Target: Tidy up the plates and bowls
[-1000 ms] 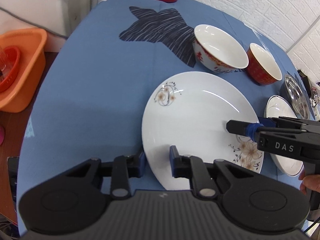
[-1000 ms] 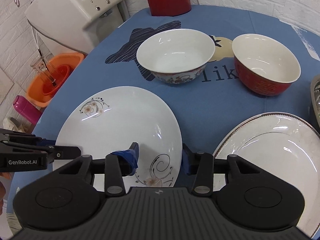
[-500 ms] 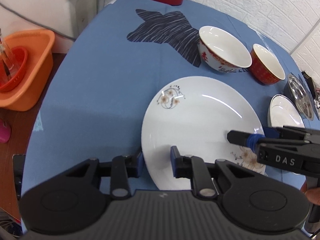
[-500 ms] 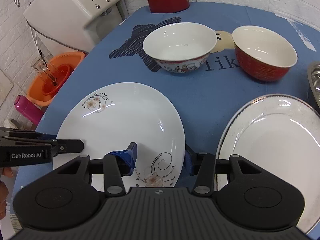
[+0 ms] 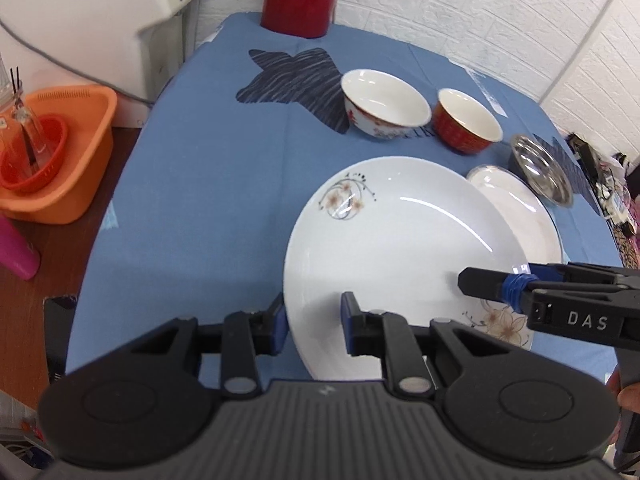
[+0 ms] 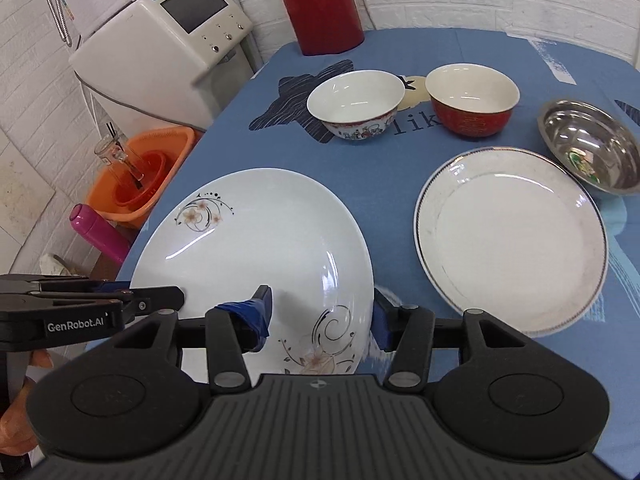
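Observation:
A large white floral plate (image 5: 400, 248) (image 6: 260, 240) hangs above the blue tablecloth (image 5: 208, 184), held at opposite rims. My left gripper (image 5: 314, 322) is shut on its near-left rim, and in the right wrist view it reaches in from the left (image 6: 160, 300). My right gripper (image 6: 320, 316) is shut on the other rim, one finger over the plate and one under; it enters the left wrist view from the right (image 5: 480, 284). A gold-rimmed white plate (image 6: 512, 236) (image 5: 516, 208) lies flat to the right. Behind stand a white patterned bowl (image 6: 356, 100), a red bowl (image 6: 472, 100) and a steel bowl (image 6: 588, 148).
A red thermos (image 6: 324, 4) stands at the table's far edge. Off the left side are a white appliance (image 6: 160, 52), an orange basin (image 6: 160, 148) holding a red strainer and a glass, and a pink bottle (image 6: 100, 232). A hand shows at the lower right (image 5: 628, 396).
Both grippers have risen with the floral plate still in them, so it hangs higher above the cloth. In the left wrist view its far edge now overlaps the gold-rimmed plate.

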Demonstrator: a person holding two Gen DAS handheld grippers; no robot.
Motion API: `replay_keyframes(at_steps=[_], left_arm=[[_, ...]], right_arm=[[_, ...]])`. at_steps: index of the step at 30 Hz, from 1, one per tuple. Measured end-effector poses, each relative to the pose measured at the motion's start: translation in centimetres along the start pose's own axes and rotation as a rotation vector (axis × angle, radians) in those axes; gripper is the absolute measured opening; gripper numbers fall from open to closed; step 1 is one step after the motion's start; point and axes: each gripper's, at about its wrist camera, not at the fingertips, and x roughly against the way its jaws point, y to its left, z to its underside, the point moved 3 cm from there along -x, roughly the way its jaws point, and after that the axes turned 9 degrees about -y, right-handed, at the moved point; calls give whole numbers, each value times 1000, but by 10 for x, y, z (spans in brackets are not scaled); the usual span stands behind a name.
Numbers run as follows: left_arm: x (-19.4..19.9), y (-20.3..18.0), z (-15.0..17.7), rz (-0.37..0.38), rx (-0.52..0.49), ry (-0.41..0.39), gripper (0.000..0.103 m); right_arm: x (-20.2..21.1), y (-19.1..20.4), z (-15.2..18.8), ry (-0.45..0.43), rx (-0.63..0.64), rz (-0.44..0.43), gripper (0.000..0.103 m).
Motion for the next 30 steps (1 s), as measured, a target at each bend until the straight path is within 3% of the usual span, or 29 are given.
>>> replay_keyframes(at_steps=[11,21,24,26,30], left_arm=[[19,-30,92,16,-76,43,16],[34,-30,113,24,-108,-36,16],[37,-30,113,31,-118,-43,25],[41,-28,113,57,-117,-40,48],[40,-23,116,36,-124,-7,52]], right_arm=[[31,-18,88,12,-75,48,39],[33,-13,100,-35,-17,52,39],[31,-13,105,-23,-15,37,39],[31,-12,105,-28,-5,39,39],[31,-12,104,-26,-15,40,39]])
